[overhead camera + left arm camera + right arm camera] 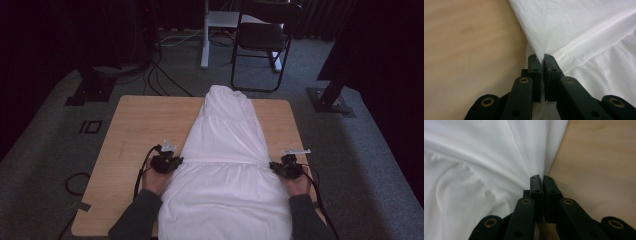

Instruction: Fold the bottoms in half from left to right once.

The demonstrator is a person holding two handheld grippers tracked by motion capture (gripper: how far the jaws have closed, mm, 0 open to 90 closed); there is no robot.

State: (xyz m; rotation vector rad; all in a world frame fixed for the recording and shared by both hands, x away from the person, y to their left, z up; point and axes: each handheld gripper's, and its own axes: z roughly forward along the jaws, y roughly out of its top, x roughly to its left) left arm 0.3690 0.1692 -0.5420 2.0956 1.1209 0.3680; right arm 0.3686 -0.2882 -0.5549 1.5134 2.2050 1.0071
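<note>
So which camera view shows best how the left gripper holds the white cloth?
The left gripper view: the left gripper has its jaws shut on the white cloth's edge. The high view shows the whole cloth with that gripper small at its side. The right gripper view shows cloth folds.

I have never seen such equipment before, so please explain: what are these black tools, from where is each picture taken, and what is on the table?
A person sits at a wooden table and holds a hand tool in each hand. Each tool is a gripper with two black jaws that pinch like tongs.

The wide picture comes from a fixed camera above the person. There the left gripper is at the left and the right gripper at the right.

The two close pictures come from small cameras riding on the grippers, looking along their jaws.

On the table lies a white garment, spread lengthwise. Each gripper is shut on one side edge of it: the left gripper and the right gripper both pinch the cloth.
</note>
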